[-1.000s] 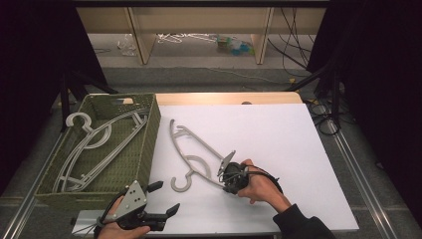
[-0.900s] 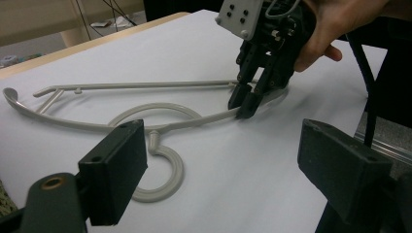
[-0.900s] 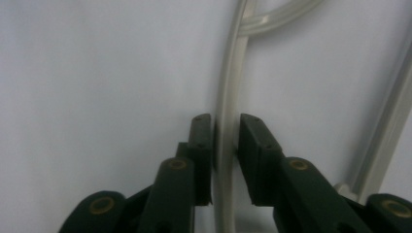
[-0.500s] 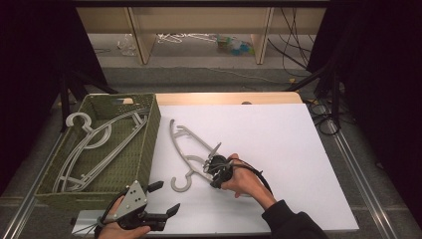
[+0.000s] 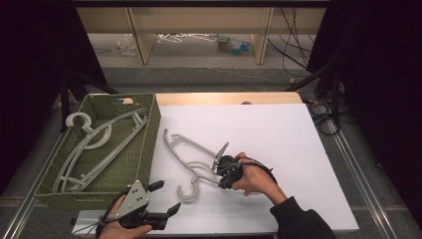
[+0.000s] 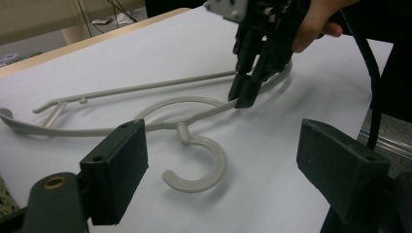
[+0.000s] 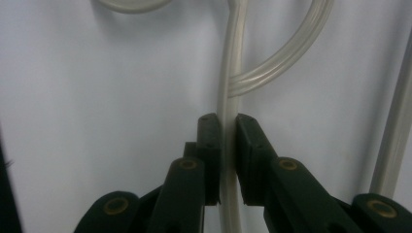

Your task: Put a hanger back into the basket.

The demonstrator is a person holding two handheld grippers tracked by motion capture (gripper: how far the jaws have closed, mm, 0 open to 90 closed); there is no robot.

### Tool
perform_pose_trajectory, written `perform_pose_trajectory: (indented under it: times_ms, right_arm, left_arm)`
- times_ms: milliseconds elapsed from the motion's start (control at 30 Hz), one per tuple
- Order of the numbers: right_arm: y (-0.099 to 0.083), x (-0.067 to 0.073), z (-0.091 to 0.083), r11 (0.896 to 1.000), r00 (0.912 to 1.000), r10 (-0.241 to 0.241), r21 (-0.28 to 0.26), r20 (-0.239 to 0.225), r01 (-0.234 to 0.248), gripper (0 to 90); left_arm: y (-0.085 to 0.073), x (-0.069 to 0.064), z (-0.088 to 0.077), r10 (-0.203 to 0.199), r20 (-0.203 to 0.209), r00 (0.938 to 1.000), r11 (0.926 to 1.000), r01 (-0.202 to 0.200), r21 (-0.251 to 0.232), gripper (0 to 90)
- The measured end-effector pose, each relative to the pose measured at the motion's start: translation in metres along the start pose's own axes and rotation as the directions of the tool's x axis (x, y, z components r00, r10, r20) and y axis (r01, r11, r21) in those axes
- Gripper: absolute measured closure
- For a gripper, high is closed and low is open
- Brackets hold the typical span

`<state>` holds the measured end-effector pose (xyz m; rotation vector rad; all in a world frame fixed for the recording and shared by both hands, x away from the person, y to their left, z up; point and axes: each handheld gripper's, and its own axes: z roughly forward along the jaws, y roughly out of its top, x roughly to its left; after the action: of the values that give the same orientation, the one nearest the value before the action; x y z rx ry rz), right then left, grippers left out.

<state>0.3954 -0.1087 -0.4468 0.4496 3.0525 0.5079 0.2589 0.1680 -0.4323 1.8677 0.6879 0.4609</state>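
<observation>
A pale grey plastic hanger (image 5: 191, 149) lies flat on the white table top, its hook (image 5: 188, 193) toward the front edge. My right gripper (image 5: 218, 177) comes at it from the right. Its jaws have just been closing and now pinch the hanger's thin arm (image 7: 228, 73), so the right gripper (image 7: 228, 126) is shut on it. From the left gripper view the right gripper (image 6: 245, 92) stands over that same arm. My left gripper (image 5: 167, 196) rests at the front left of the table. The left gripper (image 6: 228, 179) is open, its jaws wide apart and holding nothing.
A green woven basket (image 5: 149, 129) stands at the left of the table with more grey hangers (image 5: 94, 144) lying in it. The white sheet (image 5: 278, 134) stretches free to the right and back. A black cable (image 5: 263, 167) trails from the right gripper.
My right gripper has shifted slightly along the hanger and its jaws have come together on the arm. The left gripper has stayed where it was.
</observation>
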Motion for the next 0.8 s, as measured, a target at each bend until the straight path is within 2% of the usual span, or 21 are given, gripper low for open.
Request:
perform_pose_trajectory:
  times_ms: [33, 67, 133, 233, 267, 333, 433, 467, 500, 567, 600, 633, 667, 700, 767, 800]
  right_arm:
    - [-0.003, 0.001, -0.004, 1.0, 1.0, -0.002, -0.002, -0.008, 0.002, 82.0]
    - [-0.007, 0.006, -0.009, 1.0, 0.9996, 0.015, -0.026, -0.022, -0.016, 81.9]
    - [-0.015, 0.011, -0.018, 0.999, 0.9991, 0.011, -0.05, -0.041, -0.013, 82.0]
    - [-0.027, 0.018, -0.029, 0.997, 0.9974, -0.006, -0.076, -0.072, 0.0, 81.9]
    - [-0.03, 0.019, -0.032, 0.997, 0.9968, -0.01, -0.081, -0.08, 0.003, 81.9]
    - [-0.035, 0.021, -0.039, 0.995, 0.9958, -0.019, -0.098, -0.09, 0.01, 81.9]
    - [-0.04, 0.023, -0.044, 0.995, 0.9952, -0.023, -0.096, -0.096, 0.013, 81.9]
    - [-0.041, 0.024, -0.046, 0.995, 0.9956, -0.024, -0.099, -0.091, 0.015, 81.9]
    - [-0.043, 0.025, -0.048, 0.994, 0.9957, -0.033, -0.102, -0.087, 0.024, 81.9]
    - [-0.046, 0.027, -0.051, 0.995, 0.9962, -0.035, -0.097, -0.08, 0.028, 81.9]
    - [-0.048, 0.028, -0.053, 0.995, 0.9955, -0.047, -0.095, -0.083, 0.039, 81.9]
    - [-0.049, 0.028, -0.054, 0.994, 0.9951, -0.046, -0.099, -0.088, 0.038, 81.9]
    - [-0.05, 0.029, -0.054, 0.994, 0.9958, -0.043, -0.099, -0.081, 0.035, 81.9]
    - [-0.051, 0.029, -0.055, 0.994, 0.9946, -0.046, -0.101, -0.092, 0.037, 81.9]
    - [-0.052, 0.031, -0.057, 0.994, 0.9938, -0.055, -0.103, -0.097, 0.045, 81.8]
    - [-0.052, 0.033, -0.057, 0.993, 0.9926, -0.073, -0.105, -0.097, 0.063, 81.8]
  left_arm:
    - [0.003, 0.002, 0.002, 0.017, 0.004, 0.9999, 0.9999, -0.017, 0.0, 18.6]
    - [0.006, 0.003, 0.004, 0.015, 0.008, 0.9999, 0.9999, -0.015, -0.006, 18.7]
    - [0.012, 0.005, 0.009, 0.029, 0.005, 0.9996, 0.9996, -0.029, -0.007, 19.3]
    - [0.02, 0.009, 0.019, 0.07, -0.03, 0.9971, 0.9962, -0.068, 0.054, 22.2]
    - [0.024, 0.009, 0.023, 0.064, -0.029, 0.9975, 0.9958, -0.062, 0.068, 23.2]
    - [0.028, 0.007, 0.028, 0.074, 0.002, 0.9972, 0.9921, -0.074, 0.101, 23.8]
    - [0.03, 0.003, 0.037, 0.132, 0.012, 0.9912, 0.9816, -0.133, 0.138, 25.1]
    - [0.031, 0.004, 0.041, 0.152, 0.035, 0.9878, 0.9809, -0.155, 0.118, 25.3]
    - [0.031, 0.005, 0.043, 0.155, 0.046, 0.9868, 0.9814, -0.159, 0.107, 26.7]
    - [0.034, 0.008, 0.049, 0.169, 0.046, 0.9846, 0.9772, -0.173, 0.122, 28.6]
    - [0.035, 0.008, 0.052, 0.181, 0.057, 0.9818, 0.9741, -0.187, 0.126, 29.2]
    - [0.037, 0.009, 0.054, 0.204, 0.068, 0.9767, 0.9672, -0.211, 0.141, 30.3]
    - [0.037, 0.009, 0.059, 0.199, 0.081, 0.9766, 0.967, -0.209, 0.145, 31.1]
    - [0.038, 0.009, 0.062, 0.224, 0.096, 0.9699, 0.957, -0.237, 0.166, 32.1]
    - [0.036, 0.009, 0.072, 0.245, 0.108, 0.9634, 0.9446, -0.263, 0.197, 33.6]
    - [0.034, 0.009, 0.075, 0.249, 0.114, 0.9617, 0.9422, -0.268, 0.201, 34.1]
